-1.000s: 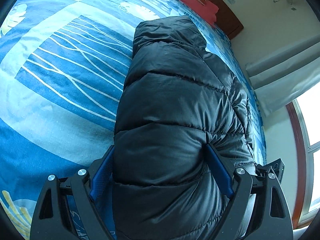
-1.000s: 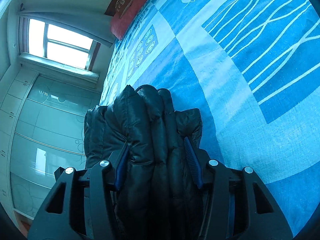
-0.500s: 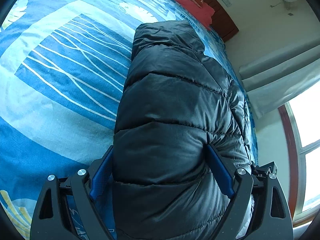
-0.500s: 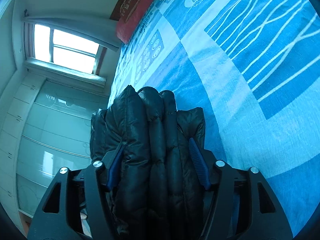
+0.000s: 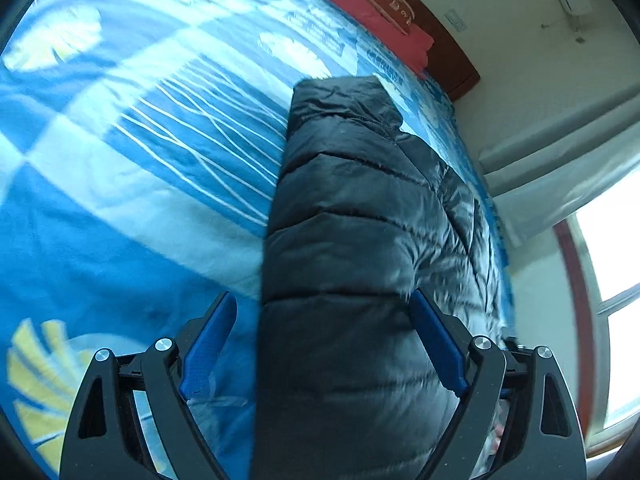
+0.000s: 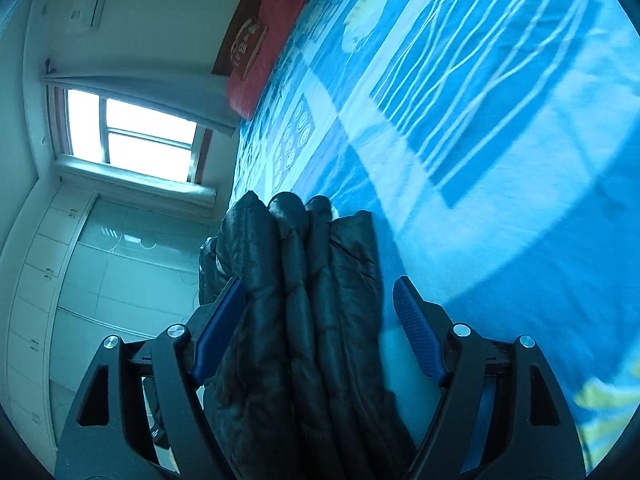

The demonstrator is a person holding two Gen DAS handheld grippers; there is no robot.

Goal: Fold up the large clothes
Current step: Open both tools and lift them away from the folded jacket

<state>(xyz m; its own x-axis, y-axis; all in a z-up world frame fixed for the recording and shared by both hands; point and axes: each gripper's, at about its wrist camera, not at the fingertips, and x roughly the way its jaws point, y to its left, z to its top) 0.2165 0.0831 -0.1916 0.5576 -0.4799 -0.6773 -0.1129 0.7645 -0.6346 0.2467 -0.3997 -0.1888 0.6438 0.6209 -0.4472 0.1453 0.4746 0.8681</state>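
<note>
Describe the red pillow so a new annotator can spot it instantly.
Start at the bed's blue patterned cover and follow it to the far end, where a dark wooden headboard meets the wall. The red pillow lies against that headboard. It is the only red thing there, with a printed patch on top.

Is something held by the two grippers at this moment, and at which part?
Nothing is held. The folded jacket lies between both pairs of jaws, but a gap shows at one pad of each; the right gripper is opening.

Black quilted puffer jacket (image 5: 352, 264), folded in layers, lying on bed.
</note>
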